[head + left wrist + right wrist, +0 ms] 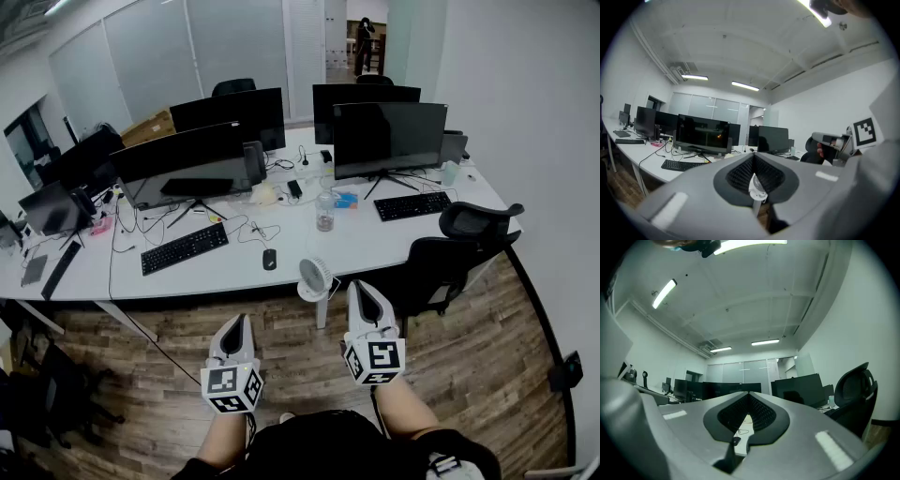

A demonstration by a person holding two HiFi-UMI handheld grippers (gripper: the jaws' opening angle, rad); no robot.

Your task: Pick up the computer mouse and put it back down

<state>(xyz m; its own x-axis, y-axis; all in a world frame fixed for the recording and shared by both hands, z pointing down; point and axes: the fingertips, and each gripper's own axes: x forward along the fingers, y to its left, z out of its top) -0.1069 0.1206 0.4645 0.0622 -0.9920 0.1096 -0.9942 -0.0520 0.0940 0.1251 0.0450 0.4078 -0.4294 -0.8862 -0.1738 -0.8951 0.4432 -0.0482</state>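
The black computer mouse [269,258] lies on the white desk [234,277] near its front edge, between a black keyboard [185,247] and a small white fan [316,278]. My left gripper [236,320] and right gripper [362,285] are both held over the wooden floor, short of the desk, jaws together and empty. In the right gripper view the mouse [736,440] shows small and far off below the shut gripper [749,394]. The left gripper [753,157] points at the fan [757,186].
Several dark monitors [389,139] stand on the desk with cables, a second keyboard [412,205] and a clear cup [324,214]. A black office chair [441,267] sits to the right of my right gripper. The fan stands on a post at the desk edge.
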